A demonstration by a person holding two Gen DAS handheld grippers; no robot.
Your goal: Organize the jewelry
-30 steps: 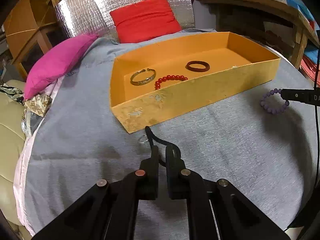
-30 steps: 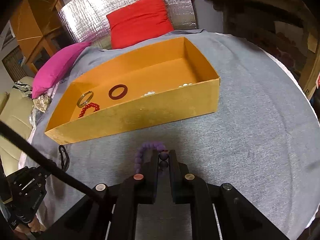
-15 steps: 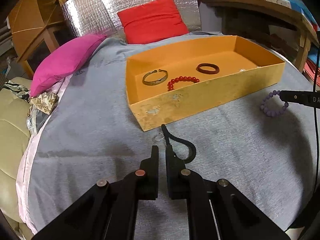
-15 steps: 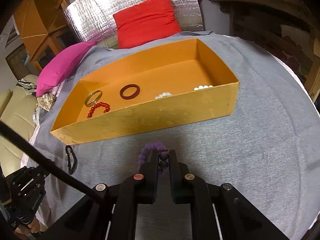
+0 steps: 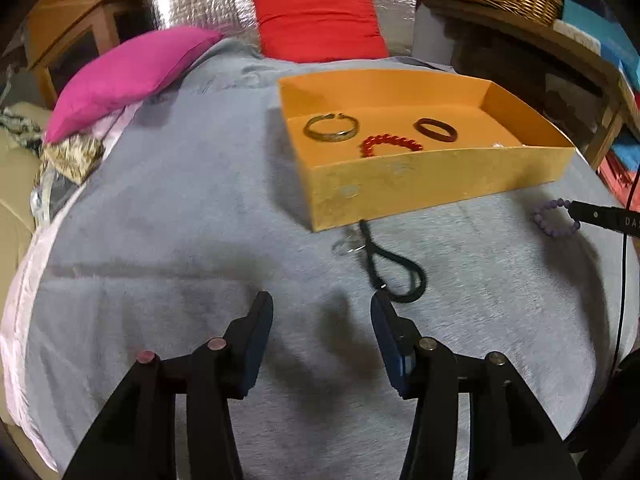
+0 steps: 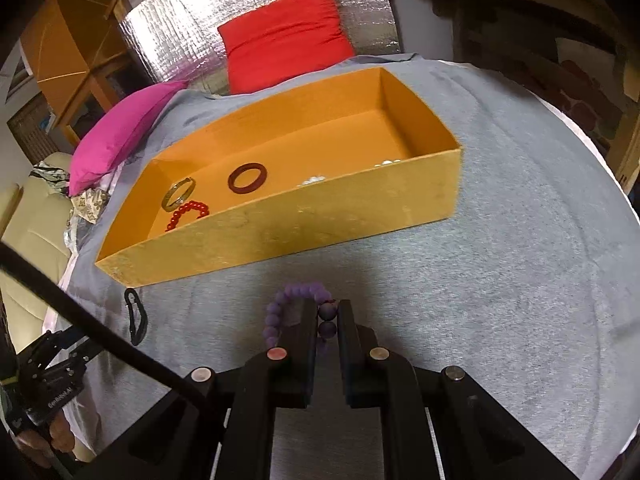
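Since a second ago my left gripper [image 5: 322, 320] has let go of the black cord loop [image 5: 394, 270]: its jaws have just been opening and now stand apart with nothing between them, and the loop lies on the grey cloth [image 5: 180, 240] just past my right-hand finger. Against the far edge of the cloth lean a pink cushion [image 5: 128, 76] and a red cushion [image 5: 318, 20], with crinkled silver foil [image 6: 192, 32] behind them. Across the middle sits the orange box [image 6: 320, 220], its near wall standing between my grippers and the pieces already inside: a metal bangle [image 5: 331, 128], a dark red ring bangle [image 6: 247, 178], a red bead bracelet [image 5: 390, 145] and some small white beads [image 6: 314, 180] near the wall. A small clear ring [image 5: 349, 245] lies by the cord's far end, close to the box corner. My right gripper [image 6: 327, 320] is clamped on the purple bead bracelet [image 6: 298, 306], short of the box front.
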